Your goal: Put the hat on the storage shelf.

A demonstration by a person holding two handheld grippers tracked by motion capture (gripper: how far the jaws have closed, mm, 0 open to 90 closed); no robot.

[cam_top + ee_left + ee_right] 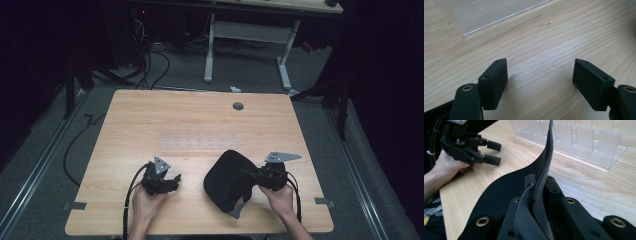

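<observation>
A black flexible sheet lies at the table's front right, one edge lifted. My right gripper is shut on that edge. In the right gripper view the sheet curls upward between the jaws of the right gripper, and its thin grey edge stands upright. My left gripper rests near the front left of the table, open, a hand's width left of the sheet. The left gripper view has the left gripper with jaws wide apart over bare wood. The right gripper view also catches the left gripper farther off.
A clear plastic slotted rack stands on the middle of the wooden table; the rack is just beyond the sheet, and the rack is ahead of the left jaws. A grey grommet sits at the back.
</observation>
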